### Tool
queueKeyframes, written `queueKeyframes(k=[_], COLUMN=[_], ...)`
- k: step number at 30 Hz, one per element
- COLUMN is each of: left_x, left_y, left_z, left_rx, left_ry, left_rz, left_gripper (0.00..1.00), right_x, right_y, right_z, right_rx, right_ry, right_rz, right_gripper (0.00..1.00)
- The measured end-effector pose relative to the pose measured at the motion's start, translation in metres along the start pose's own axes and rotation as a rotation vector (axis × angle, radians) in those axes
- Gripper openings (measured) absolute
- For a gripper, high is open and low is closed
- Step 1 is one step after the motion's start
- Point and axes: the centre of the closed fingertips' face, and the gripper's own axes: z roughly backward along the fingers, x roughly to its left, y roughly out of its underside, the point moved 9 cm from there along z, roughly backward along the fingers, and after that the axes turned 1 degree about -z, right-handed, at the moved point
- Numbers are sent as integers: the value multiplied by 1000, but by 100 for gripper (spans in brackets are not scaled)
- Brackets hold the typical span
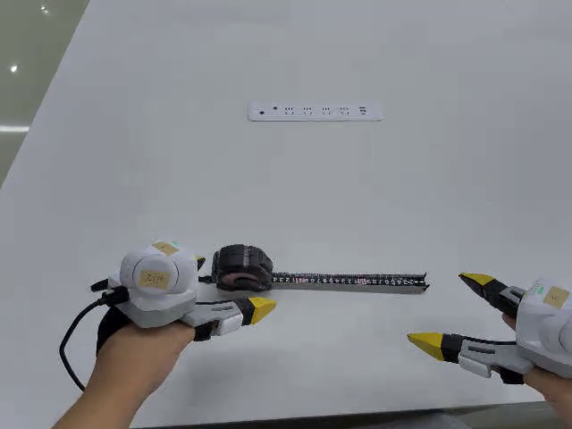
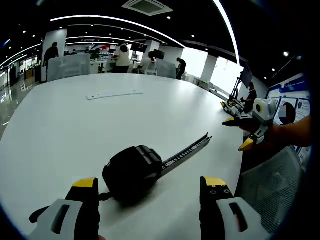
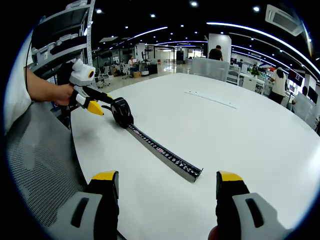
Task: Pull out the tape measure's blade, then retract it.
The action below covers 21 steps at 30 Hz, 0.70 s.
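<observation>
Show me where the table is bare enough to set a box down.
Bare: the wide stretch between the power strip and the tape measure, and everything beyond the strip. Crowded: the near edge, around the blade, left gripper and right gripper.

The right gripper [image 1: 439,307] is cut off by the right edge. Numbers on the blade [image 1: 349,281] are too small to read.

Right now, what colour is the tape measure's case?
The tape measure's case is black; the left gripper view shows it best.
</observation>
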Motion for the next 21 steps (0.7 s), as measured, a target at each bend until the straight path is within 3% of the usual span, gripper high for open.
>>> queueKeyframes(k=[21], left_x=[-4], left_y=[2], left_z=[-16], left_rx=[-6], left_ry=[-47], left_rz=[64], left_gripper=[78], right_x=[-5], right_y=[-7], right_z=[-7], right_rx=[-4], right_ry=[-7], right_rz=[-2], right_gripper=[75])
